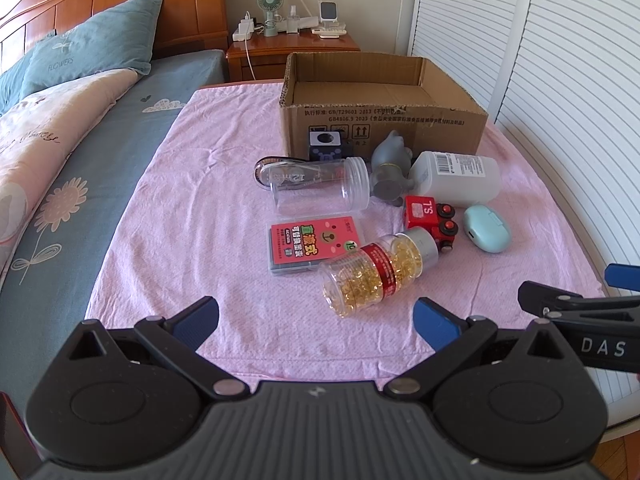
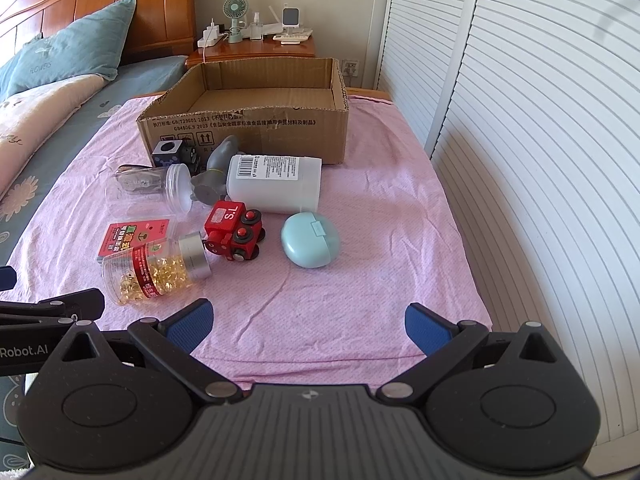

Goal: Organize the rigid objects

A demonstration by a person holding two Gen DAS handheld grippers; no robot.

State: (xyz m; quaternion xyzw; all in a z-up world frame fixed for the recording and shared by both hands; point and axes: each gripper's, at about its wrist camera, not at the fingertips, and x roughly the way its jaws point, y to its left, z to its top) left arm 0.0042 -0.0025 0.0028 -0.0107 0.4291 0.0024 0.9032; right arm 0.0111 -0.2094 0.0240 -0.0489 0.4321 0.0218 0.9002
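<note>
Left gripper (image 1: pixel 316 314) fingers spread wide, empty; right gripper (image 2: pixel 307 320) same.

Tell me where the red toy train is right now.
The red toy train lies on the pink cloth, centre-left in the right wrist view, between the capsule bottle and the mint case, just before the white bottle.

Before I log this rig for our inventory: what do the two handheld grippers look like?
Both match: the left gripper and right gripper have matte black bodies, round pivot housings, silver rivets, black linkage arms and blue finger pads. White lettering marks their sides: "DAS" on the right one, "Robot.AI" on the left.
</note>
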